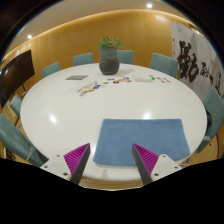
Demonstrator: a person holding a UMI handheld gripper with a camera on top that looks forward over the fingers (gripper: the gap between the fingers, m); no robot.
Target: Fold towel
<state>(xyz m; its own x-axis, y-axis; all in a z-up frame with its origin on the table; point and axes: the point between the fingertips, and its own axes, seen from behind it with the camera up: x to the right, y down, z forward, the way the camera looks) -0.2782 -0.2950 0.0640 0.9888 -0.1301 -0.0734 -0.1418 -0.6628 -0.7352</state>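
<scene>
Chairs (14, 135) with teal backs stand along the left side of a round white table (60, 110), and more of them ring its far edge. On the left wall hangs a dark panel (17, 68), too dim to identify further. On the table's far left part lies a small dark flat item (76, 77), and beside it, toward the centre, a loose scatter of small coloured objects (91, 88) too small to make out. Past these, near the far edge, stands a potted plant (109, 58) in a dark grey pot, upright, with green leaves on top. To its right a few more small light things (143, 78) lie on the tabletop, unclear in detail.

Nearer the camera, the towel (141, 140), blue and spread flat in a rough rectangle, lies on the near part of the table, right of the table's centre. Its near edge reaches close to the table's rim, just ahead of the gripper (114, 162).

The jaws are spread wide apart and grip nothing. The left finger (76, 158) with its magenta pad sits over the white surface just left of the towel's near left corner; the right finger (150, 159) overlaps the towel's near edge. Whether either fingertip touches the cloth cannot be told.

On the far right, a white hanging (193, 65) with large black brush characters covers the wall, with another teal chair (213, 108) below it.
</scene>
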